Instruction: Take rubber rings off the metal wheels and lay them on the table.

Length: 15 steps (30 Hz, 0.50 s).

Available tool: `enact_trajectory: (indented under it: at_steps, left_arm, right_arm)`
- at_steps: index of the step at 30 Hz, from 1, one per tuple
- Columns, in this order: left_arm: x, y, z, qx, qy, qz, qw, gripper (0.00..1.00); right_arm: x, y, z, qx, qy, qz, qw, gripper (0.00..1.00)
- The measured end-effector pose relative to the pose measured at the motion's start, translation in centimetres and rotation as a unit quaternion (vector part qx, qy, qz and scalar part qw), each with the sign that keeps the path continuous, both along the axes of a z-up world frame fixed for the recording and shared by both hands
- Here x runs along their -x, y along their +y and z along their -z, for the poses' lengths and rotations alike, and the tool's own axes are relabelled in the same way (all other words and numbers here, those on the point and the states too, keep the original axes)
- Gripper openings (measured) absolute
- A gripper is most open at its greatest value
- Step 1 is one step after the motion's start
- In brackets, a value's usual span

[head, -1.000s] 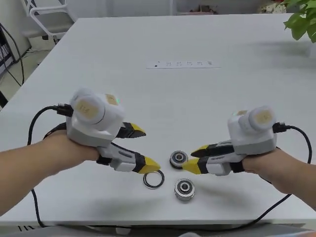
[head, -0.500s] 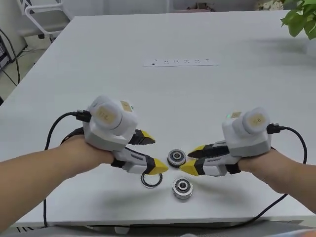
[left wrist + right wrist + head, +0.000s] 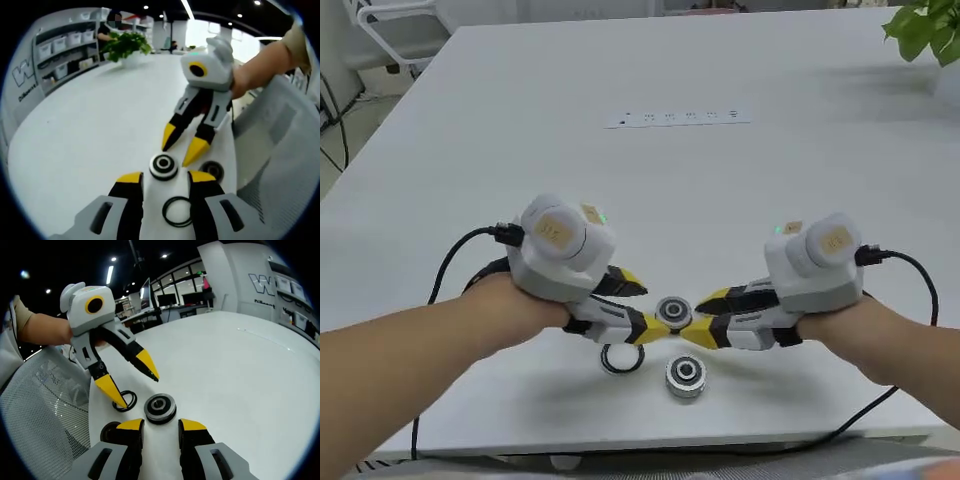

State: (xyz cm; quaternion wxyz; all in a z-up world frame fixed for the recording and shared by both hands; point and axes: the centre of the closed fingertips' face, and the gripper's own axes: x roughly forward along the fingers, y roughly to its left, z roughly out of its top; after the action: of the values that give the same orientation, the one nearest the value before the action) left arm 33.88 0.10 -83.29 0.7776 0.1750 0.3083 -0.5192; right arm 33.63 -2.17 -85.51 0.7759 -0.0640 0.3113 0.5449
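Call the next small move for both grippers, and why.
Probably shut the left gripper on the wheel to steady it. It and the right gripper are open, tips flanking that wheel from either side; one rubber ring already lies loose on the table.
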Motion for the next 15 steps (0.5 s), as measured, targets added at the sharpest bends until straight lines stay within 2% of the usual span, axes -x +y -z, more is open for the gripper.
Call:
enact_trajectory:
  at_steps: [15]
  left_arm:
    - [-0.3, -1.4, 0.8, -0.006, -0.002, 0.009, 0.9999, 0.24]
  right_arm:
    - [0.0, 0.1, 0.0, -0.002, -0.001, -0.002, 1.0, 0.25]
